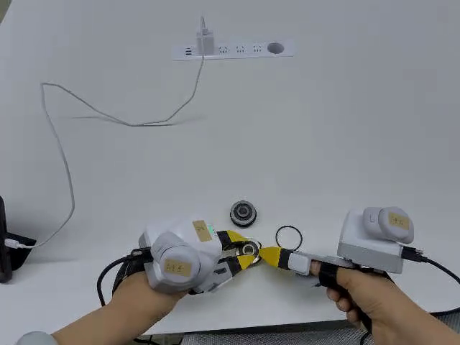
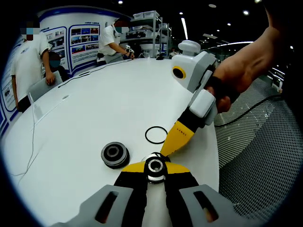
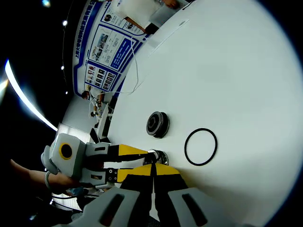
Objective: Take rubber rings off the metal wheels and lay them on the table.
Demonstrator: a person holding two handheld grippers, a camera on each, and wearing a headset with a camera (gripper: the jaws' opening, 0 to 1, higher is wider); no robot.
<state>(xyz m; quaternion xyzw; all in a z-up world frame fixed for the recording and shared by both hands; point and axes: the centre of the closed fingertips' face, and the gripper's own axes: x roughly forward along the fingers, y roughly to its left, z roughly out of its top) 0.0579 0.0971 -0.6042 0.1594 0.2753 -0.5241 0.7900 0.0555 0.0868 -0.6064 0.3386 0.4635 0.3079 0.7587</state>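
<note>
The head view is bright and even, lit from overhead, so the white table nearly washes out and the cable and the loose rubber ring cast only faint, soft shadows. Both gripper views bend hard at their edges, curving the table rim. The far hall behind it is dim, with small ceiling spots and a strip light that flare, and a bright streak smears the left of the right gripper view. The metal wheel glints crisply, while the nearest jaw bodies look soft.
</note>
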